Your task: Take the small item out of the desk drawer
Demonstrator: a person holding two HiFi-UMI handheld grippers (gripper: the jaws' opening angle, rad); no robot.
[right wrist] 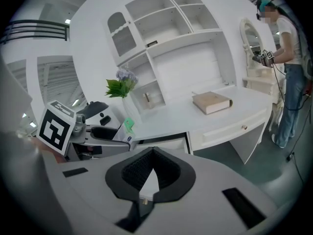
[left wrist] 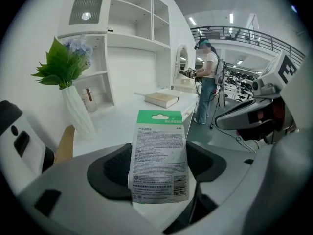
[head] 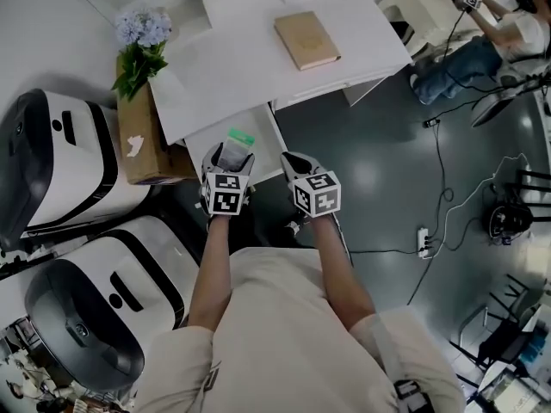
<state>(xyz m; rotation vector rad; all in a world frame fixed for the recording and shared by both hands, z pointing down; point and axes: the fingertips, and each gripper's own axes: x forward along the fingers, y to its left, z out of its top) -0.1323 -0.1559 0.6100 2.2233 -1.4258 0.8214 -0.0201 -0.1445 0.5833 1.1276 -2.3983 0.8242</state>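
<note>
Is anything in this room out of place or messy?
Only the white desk drawer stands open, and the left gripper pinches a flat green-topped packet near it. Nothing looks spilled or broken.

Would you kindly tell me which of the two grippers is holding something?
The left gripper: its jaws are clamped on a green-topped packet, whereas the right gripper has its jaws together with nothing between them.

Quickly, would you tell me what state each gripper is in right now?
Left gripper: shut on the green-topped packet.
Right gripper: shut, empty.
</note>
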